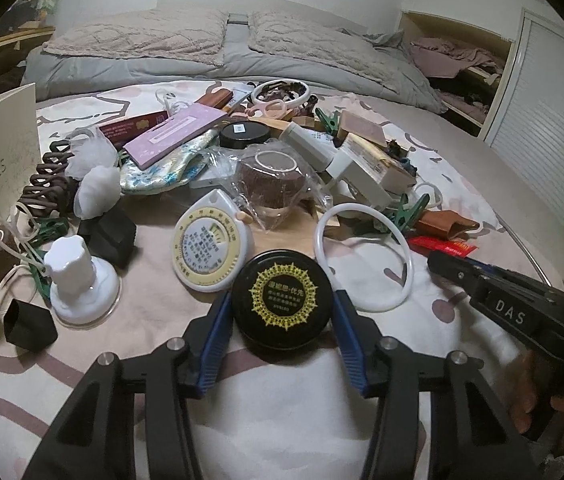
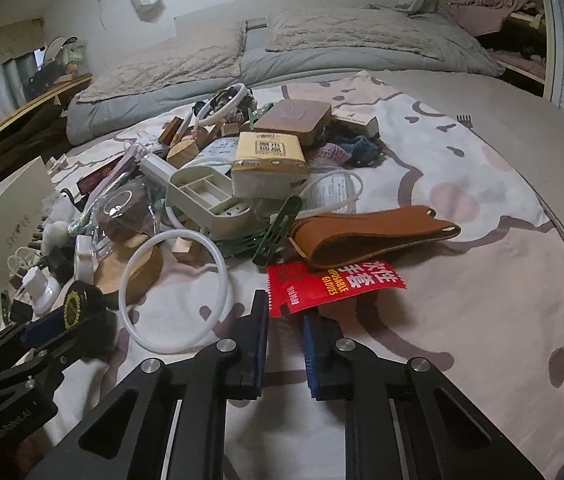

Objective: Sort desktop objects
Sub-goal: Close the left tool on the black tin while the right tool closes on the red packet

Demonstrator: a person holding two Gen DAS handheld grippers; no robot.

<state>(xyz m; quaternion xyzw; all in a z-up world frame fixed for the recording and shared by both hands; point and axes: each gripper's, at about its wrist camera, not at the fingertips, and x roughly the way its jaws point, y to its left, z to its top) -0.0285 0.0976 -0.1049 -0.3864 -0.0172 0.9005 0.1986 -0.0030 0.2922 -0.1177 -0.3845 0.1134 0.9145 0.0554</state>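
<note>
Clamping 1 black tin (image 1: 281,301), left tongs (image 1: 281,312), right tongs (image 2: 285,322) pinching 1 red glove pkt (image 2: 336,285)

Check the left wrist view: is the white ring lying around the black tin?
No, the white ring lies on the cloth beside the black tin, which sits outside it between the left gripper's fingers.

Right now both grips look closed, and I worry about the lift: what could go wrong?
The left hand-held gripper pinches the round black tin only at its edges, so it could pop out. The right hand-held gripper holds just a corner of the red glove packet, which may slip free or drag the brown leather strap.
</note>
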